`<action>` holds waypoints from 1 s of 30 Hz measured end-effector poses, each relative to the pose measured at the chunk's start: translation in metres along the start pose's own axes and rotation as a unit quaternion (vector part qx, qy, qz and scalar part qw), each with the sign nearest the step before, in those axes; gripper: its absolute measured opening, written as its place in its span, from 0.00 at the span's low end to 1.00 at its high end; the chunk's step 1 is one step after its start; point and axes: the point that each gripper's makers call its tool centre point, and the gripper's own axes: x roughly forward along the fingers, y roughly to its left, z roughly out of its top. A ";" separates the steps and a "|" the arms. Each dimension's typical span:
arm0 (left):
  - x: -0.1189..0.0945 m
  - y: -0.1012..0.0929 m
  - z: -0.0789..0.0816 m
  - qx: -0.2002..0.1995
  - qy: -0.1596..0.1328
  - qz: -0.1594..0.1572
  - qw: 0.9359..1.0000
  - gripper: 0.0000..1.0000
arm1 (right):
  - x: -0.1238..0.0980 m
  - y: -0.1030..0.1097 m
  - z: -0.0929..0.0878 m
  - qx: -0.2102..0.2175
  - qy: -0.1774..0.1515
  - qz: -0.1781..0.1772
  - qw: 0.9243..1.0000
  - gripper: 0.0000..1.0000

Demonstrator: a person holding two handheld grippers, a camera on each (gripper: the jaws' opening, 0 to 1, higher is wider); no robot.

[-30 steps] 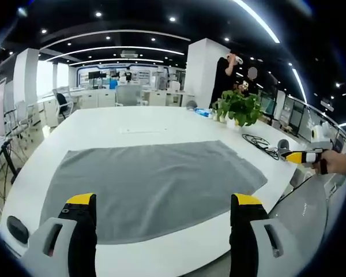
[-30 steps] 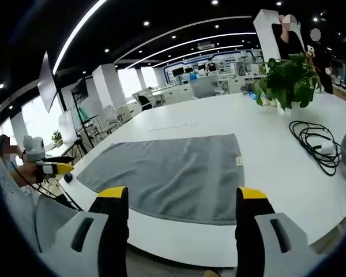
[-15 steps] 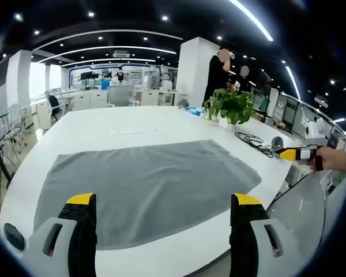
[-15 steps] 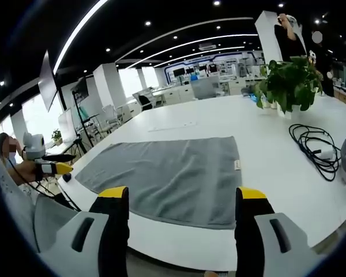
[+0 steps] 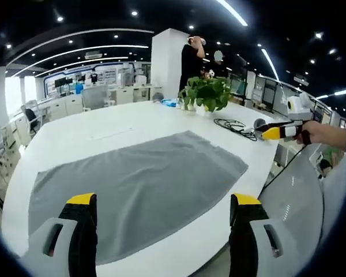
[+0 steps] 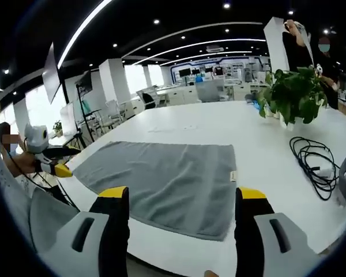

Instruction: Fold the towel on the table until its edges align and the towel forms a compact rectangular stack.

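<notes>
1. The table [image 5: 132, 124] was a large white surface with a rounded edge, and it carried everything else; in the right gripper view its bare top [image 6: 265, 173] ran out past the cloth toward the far side.
2. The towel [image 5: 132, 184] was grey and lay spread flat in a single layer near the table's close edge, unfolded. In the right gripper view the towel [image 6: 167, 179] showed a small white label at one side edge.
3. The plant [image 5: 206, 92] stood in a pot on the far part of the table, well apart from the towel; it appeared as well in the right gripper view [image 6: 297, 95].
4. A person [image 5: 191, 57] in dark clothes stood beyond the plant, beside a white pillar.
5. The cable [image 6: 311, 164] was black and lay coiled on the bare table near the plant, apart from the towel.
6. The left gripper [image 5: 161, 205] hung above the near edge of the towel with its yellow-tipped jaws spread wide and nothing between them.
7. The right gripper [image 6: 181, 199] was likewise spread wide and empty, above the towel's near edge; it was also seen off to the side in the left gripper view, held in a hand [image 5: 323, 131].
</notes>
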 end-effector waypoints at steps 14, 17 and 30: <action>0.011 -0.029 0.013 0.021 -0.014 -0.044 0.999 0.97 | 0.005 0.000 0.006 -0.015 0.002 0.011 1.000 0.73; 0.014 -0.033 0.012 0.026 -0.011 -0.051 0.998 0.97 | 0.007 0.000 0.004 -0.011 0.003 0.012 1.000 0.73; 0.026 -0.064 0.025 0.039 -0.015 -0.093 0.995 0.94 | 0.012 -0.004 0.015 -0.013 0.004 0.008 1.000 0.71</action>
